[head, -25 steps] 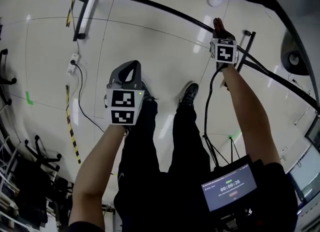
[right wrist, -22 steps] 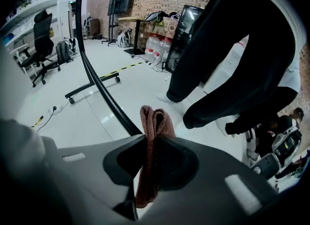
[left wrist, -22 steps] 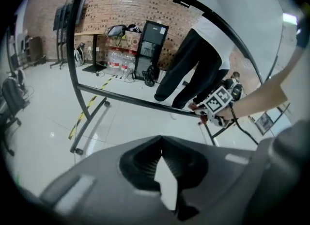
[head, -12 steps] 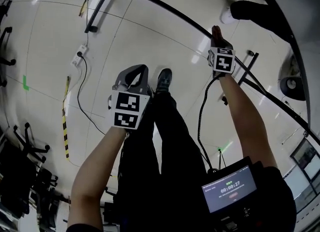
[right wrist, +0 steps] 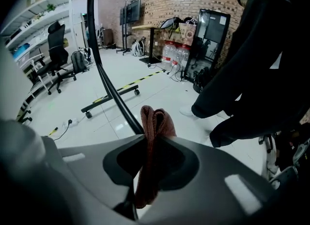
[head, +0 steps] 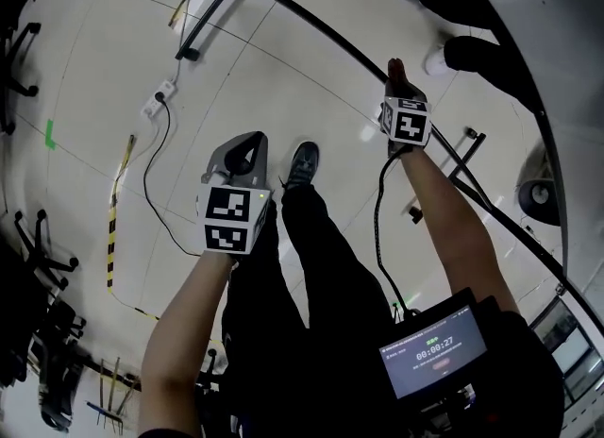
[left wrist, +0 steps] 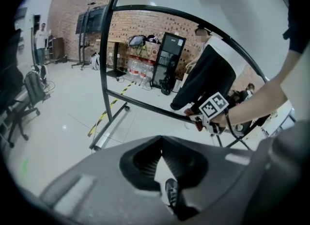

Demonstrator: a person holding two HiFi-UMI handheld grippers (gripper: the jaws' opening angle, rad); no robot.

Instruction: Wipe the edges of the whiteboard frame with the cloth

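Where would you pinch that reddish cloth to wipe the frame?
Across its folded middle, as the right gripper does now, coming from the hanging end: the rounded fold of the cloth sticks out past the jaws, a soft pad for the frame bar.

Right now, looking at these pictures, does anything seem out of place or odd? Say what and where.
A power strip lies loose on the floor, its black cable snaking across the open tiles: possibly a trip hazard. Otherwise nothing stands out.
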